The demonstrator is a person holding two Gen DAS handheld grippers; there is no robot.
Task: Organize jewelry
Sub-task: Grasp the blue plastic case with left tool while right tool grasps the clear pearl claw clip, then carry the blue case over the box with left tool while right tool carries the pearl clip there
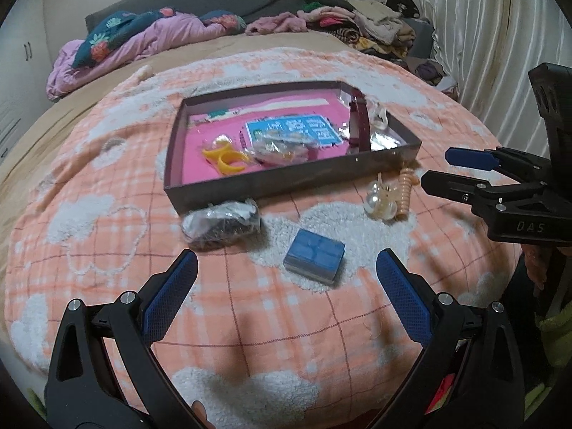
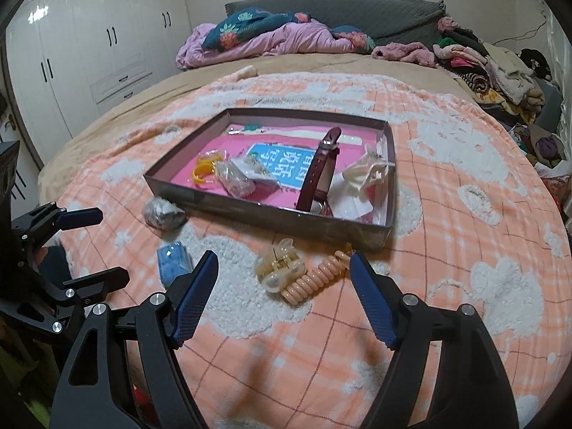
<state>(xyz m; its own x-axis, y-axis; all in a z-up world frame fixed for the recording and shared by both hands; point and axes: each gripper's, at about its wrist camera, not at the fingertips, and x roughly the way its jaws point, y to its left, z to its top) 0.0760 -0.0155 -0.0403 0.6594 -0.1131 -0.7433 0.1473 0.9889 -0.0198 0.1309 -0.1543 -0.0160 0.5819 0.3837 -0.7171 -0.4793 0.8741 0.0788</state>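
Note:
A shallow grey box with a pink lining lies on the bed. It holds a maroon watch, yellow rings and small bags. In front of it lie a blue case, a clear bag of dark beads, a pearl hair claw and a peach coil tie. My left gripper is open, just short of the blue case. My right gripper is open, its fingers either side of the claw and coil tie.
The bed has an orange and white plaid blanket. A crumpled pink quilt and a pile of clothes lie at the far side. White wardrobes stand to the left, a curtain to the right.

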